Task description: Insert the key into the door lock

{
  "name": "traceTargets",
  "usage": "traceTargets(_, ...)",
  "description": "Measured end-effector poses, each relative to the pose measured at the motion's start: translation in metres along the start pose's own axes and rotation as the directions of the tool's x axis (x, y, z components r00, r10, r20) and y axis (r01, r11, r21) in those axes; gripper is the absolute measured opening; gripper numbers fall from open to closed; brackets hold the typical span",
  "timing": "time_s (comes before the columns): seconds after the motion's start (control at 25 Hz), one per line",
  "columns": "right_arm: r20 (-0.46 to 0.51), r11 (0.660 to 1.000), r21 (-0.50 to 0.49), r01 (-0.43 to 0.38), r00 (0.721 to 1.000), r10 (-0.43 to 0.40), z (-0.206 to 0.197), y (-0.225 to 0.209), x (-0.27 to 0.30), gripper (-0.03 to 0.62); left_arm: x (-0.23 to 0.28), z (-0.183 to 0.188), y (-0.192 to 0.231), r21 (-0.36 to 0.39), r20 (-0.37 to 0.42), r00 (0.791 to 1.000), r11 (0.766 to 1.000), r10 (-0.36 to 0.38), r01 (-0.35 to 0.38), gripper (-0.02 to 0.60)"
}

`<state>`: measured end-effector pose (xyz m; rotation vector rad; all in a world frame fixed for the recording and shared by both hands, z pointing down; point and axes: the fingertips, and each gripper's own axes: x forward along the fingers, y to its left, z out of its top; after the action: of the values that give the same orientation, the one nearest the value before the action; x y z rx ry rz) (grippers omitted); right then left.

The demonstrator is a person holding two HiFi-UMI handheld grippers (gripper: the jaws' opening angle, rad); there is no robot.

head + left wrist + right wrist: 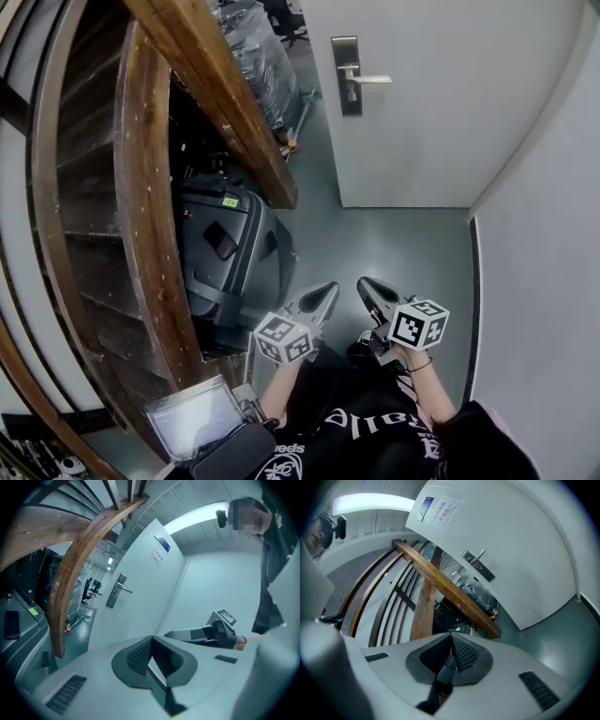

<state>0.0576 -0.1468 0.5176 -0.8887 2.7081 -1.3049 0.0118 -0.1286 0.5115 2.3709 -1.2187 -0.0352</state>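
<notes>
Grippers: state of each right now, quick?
Left gripper: shut, no key seen between the jaws.
Right gripper: shut, no key seen either.

Straight ahead stands the door (pixel 441 103), its lock (pixel 347 92) near its left edge. The staircase (pixel 141 187) climbs on the left, with a case (pixel 230 253) tucked beneath it on the floor (pixel 375 244). A wall (pixel 553 281) closes the right. The left tool (pixel 324 292) and right tool (pixel 367 289) sit side by side, well short of the door, with the key (pixel 446 674) between the right tool's jaws.

Glossy wooden stair rail (pixel 216 103), brushed-metal lock plate (pixel 346 75)
</notes>
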Motion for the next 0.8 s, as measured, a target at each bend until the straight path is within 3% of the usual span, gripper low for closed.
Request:
traceTargets(0.28, -0.018, 1.000, -0.026, -0.003, 1.000, 0.002, -0.042, 0.044, 0.001, 0.026, -0.065, -0.007, 0.004, 0.002, 0.030, 0.999, 0.999, 0.040, -0.040, 0.005)
traceTargets(0.56, 0.012, 1.000, 0.017, 0.018, 1.000, -0.018, -0.120, 0.111, 0.005, 0.026, -0.168, -0.040, -0.008, 0.005, 0.002, 1.000, 1.000, -0.004, 0.004, 0.005)
traceTargets(0.8, 0.018, 0.997, 0.039, 0.069, 0.997, -0.070, -0.199, 0.162, -0.014, 0.026, -0.241, -0.081, -0.017, -0.039, -0.034, 0.998, 0.998, -0.049, 0.048, 0.005)
